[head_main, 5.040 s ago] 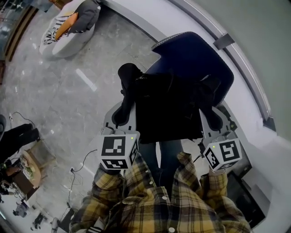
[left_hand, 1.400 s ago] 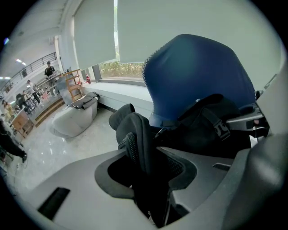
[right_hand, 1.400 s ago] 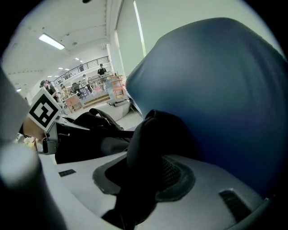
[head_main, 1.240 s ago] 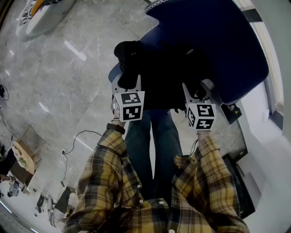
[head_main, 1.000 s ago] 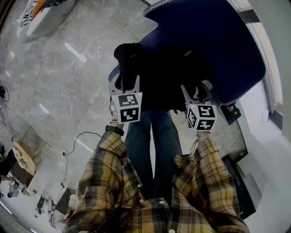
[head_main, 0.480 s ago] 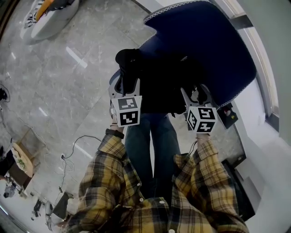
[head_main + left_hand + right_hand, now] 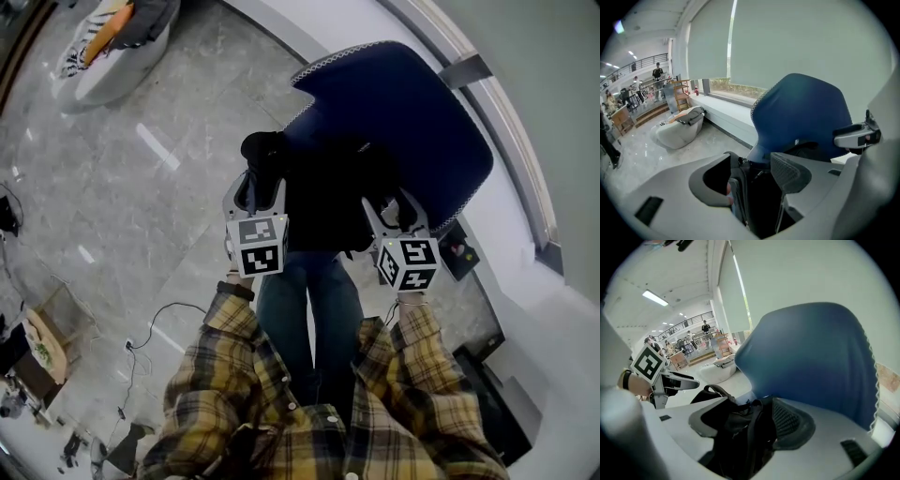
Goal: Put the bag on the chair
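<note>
Way over at 10 o'clock in the head view, a white beanbag [image 7: 112,52] is sitting on the grey marble floor [image 7: 141,206], well apart from everything else. Next, the left claw [image 7: 258,187] is hanging at the 9 o'clock side of the black bag [image 7: 323,192]. Its jaws are standing wide, and part of the bag is lying between them, but the pads aren't squeezing it. The bag itself is resting on the seat of the blue chair [image 7: 403,112], right in front of the backrest. At the bag's 3 o'clock edge the right claw [image 7: 396,214] is looking much the same: jaws wide, bag fabric sitting loose in the gap. The person's plaid sleeves [image 7: 422,356] are filling the 6 o'clock end.
</note>
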